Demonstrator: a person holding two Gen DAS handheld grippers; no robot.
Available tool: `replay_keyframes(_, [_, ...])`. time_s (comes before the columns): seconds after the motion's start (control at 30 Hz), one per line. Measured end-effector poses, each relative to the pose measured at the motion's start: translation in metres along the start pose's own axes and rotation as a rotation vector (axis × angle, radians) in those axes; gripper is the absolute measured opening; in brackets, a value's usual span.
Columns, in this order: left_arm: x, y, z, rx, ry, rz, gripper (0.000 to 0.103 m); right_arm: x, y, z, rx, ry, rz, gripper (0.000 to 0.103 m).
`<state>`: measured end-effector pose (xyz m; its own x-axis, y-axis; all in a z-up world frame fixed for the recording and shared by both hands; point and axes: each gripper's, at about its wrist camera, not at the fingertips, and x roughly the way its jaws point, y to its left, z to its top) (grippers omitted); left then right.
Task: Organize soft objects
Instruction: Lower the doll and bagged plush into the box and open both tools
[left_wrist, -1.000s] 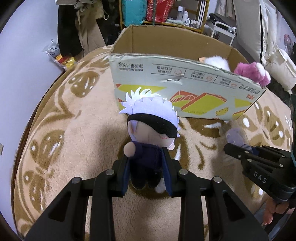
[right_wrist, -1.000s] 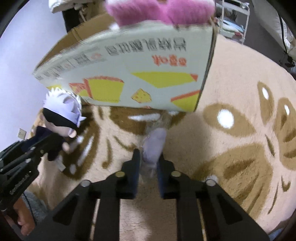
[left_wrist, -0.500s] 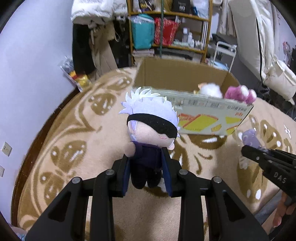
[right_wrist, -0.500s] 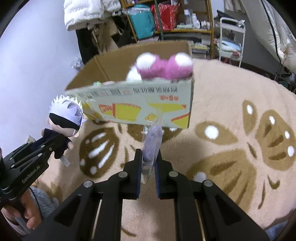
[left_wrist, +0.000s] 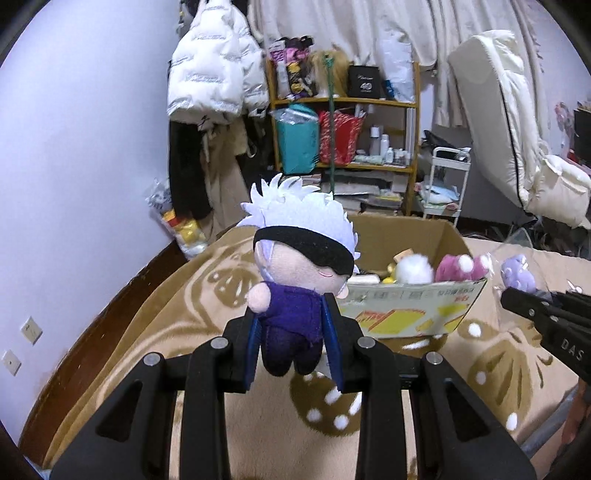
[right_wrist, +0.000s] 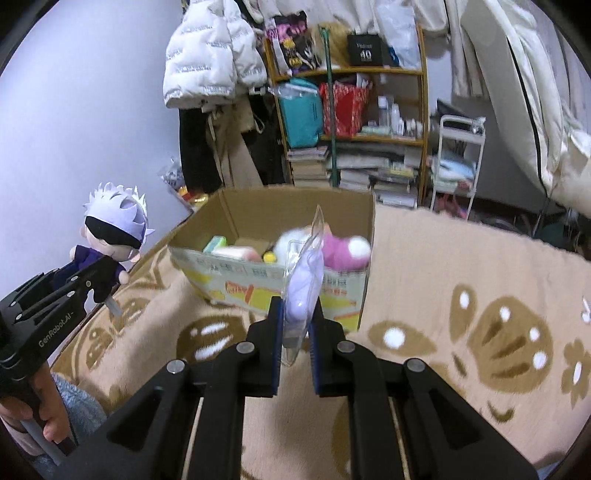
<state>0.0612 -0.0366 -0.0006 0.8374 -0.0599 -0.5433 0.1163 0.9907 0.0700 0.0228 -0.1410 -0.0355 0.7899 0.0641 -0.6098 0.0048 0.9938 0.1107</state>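
My left gripper is shut on a plush doll with white spiky hair, a black blindfold and a purple body, held up above the blanket. It also shows at the left of the right wrist view. My right gripper is shut on a small lilac plush in a clear plastic bag, held in front of the open cardboard box. The box holds a pink plush, a white plush and other soft items.
The box stands on a beige blanket with brown leaf patterns. Behind it are a wooden shelf with bags and books, hanging coats, a white trolley and a purple wall on the left.
Both grippers have risen with their toys, from low beside the box front to above its rim. The box interior and the room behind have come into view.
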Motion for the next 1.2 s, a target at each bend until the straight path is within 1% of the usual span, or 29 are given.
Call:
replay_keyframes(0.07, [0.001, -0.004, 0.007, 0.023, -0.022, 0.006, 0.029, 0.003, 0.000, 0.006, -0.002, -0.012, 0.001, 0.013])
replay_keyframes(0.3, [0.008, -0.011, 0.029, 0.054, -0.068, -0.009, 0.029, 0.011, 0.000, 0.035, -0.038, -0.063, -0.012, 0.013])
replay_keyframes(0.5, [0.023, -0.016, 0.049, 0.070, -0.090, -0.010, 0.029, 0.020, 0.001, 0.059, -0.062, -0.092, -0.011, 0.013])
replay_keyframes(0.7, [0.042, -0.018, 0.061, 0.086, -0.093, -0.004, 0.030, 0.034, 0.003, 0.075, -0.082, -0.103, -0.009, 0.013])
replay_keyframes(0.83, [0.059, -0.021, 0.061, 0.092, -0.075, -0.010, 0.030, 0.049, 0.005, 0.078, -0.094, -0.088, -0.010, 0.014])
replay_keyframes(1.03, [0.084, -0.025, 0.049, 0.098, -0.030, -0.029, 0.031, 0.073, 0.003, 0.072, -0.092, -0.045, -0.007, 0.014])
replay_keyframes(1.2, [0.109, -0.031, 0.041, 0.113, 0.041, -0.047, 0.031, 0.090, 0.002, 0.063, -0.093, -0.001, -0.002, 0.015])
